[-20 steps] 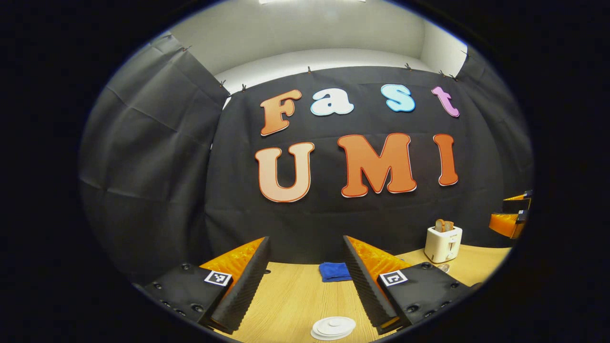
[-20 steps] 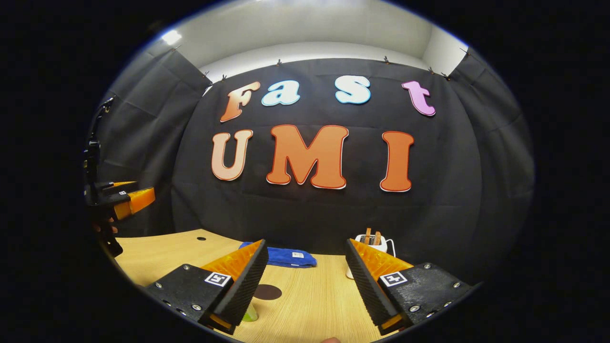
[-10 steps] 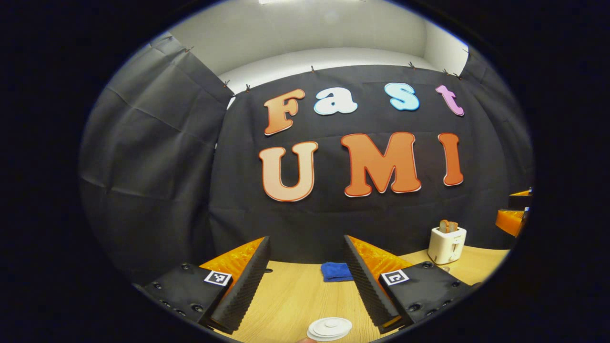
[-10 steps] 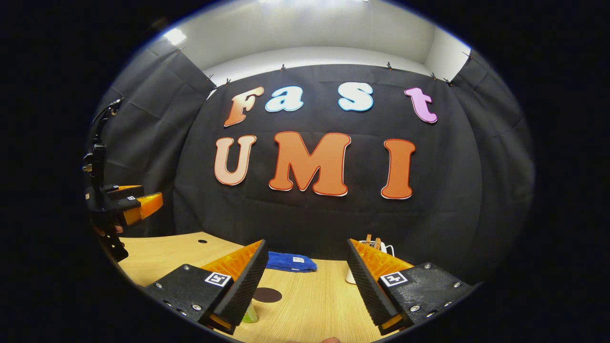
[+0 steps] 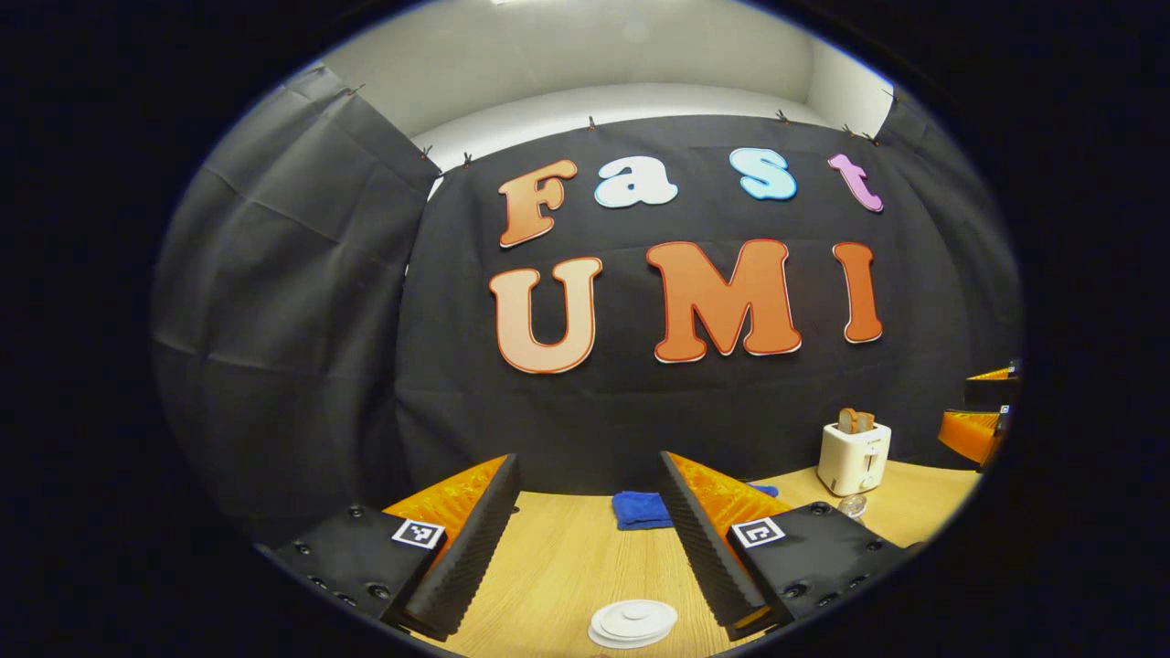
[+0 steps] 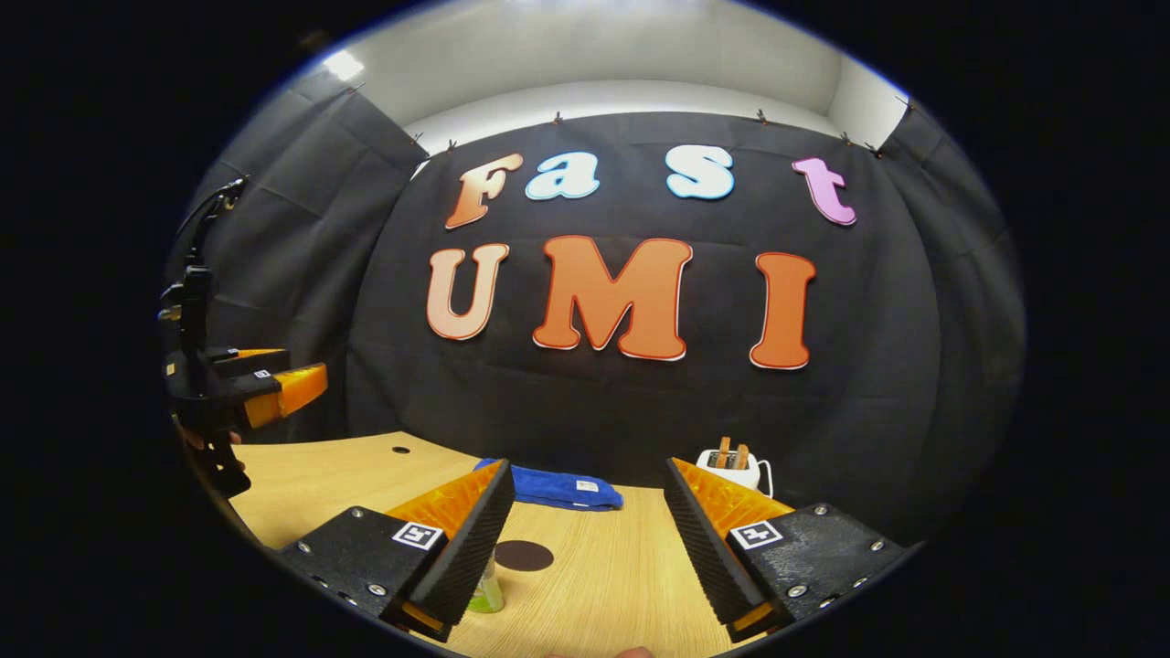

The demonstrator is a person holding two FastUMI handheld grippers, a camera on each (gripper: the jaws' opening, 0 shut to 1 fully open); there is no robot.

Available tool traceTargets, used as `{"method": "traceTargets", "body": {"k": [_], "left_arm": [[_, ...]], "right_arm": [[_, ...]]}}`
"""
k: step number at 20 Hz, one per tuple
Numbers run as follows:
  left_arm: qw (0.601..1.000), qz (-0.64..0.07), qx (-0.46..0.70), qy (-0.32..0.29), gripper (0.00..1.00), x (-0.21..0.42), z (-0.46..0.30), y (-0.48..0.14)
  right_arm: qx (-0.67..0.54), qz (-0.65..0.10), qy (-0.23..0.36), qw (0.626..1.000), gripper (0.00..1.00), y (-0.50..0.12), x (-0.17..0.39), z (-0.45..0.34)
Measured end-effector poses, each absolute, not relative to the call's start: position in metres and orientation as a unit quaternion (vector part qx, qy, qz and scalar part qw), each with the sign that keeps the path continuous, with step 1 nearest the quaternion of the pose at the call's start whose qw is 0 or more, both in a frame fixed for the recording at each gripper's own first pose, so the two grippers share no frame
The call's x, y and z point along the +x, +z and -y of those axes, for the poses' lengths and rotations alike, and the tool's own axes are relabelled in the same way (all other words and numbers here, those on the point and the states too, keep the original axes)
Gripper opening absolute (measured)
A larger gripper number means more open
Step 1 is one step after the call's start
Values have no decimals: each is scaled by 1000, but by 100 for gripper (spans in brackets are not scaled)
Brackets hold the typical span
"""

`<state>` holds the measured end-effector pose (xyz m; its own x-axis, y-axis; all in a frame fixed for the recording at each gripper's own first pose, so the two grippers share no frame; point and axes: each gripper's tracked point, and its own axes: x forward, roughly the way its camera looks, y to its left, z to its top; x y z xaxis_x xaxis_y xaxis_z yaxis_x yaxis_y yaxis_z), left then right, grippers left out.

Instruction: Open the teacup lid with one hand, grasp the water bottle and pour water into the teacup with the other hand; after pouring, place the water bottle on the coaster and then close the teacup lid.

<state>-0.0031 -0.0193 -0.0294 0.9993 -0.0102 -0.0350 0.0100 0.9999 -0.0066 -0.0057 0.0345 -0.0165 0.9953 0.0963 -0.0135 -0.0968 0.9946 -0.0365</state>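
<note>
the wooden surface (image 5: 567, 567) carries every item, and no step of the task appears done. judged from the layout, the work is at its start: both tools are held above the surface and neither touches anything.

the left tool (image 5: 585, 539) is released, its jaws spread wide with nothing between them. the white teacup lid (image 5: 632, 622) lies low between its fingers, at the bottom edge of the left gripper view. it looks seated and not yet lifted. the right tool (image 6: 585, 539) is likewise released and empty. in the right gripper view the left tool (image 6: 274, 388) also shows far off at the left, held up off the surface.

still to do: lift the lid, grasp the water bottle, pour, set the bottle on the coaster, close the lid.

other items, by size: a blue cloth (image 6: 553, 489) lies at the back of the surface by the wall. a white toaster (image 5: 853, 457) with bread slices stands to the right. the dark round coaster (image 6: 523, 555) lies bare between the right tool's fingers.

hidden or unclear:
- the teacup body below the lid is cut off by the view edge, so it cannot be confirmed.
- a green-tinted clear object (image 6: 486, 594), probably the water bottle, is mostly covered by the right tool's left finger; its cap and fill level cannot be read.
- a small shiny object (image 5: 851, 504) in front of the toaster is too small to identify.
</note>
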Motion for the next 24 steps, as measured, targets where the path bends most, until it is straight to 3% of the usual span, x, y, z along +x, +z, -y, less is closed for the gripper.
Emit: {"method": "traceTargets", "body": {"k": [21,24], "left_arm": [[974,-196,3,-116,99,8,64,-228],[970,-211,17,-121,92,9,68,-245]], "right_arm": [[-35,-68,134,988,98,-93,-19,-83],[-32,-80,137,987,99,-103,-18,-85]]}}
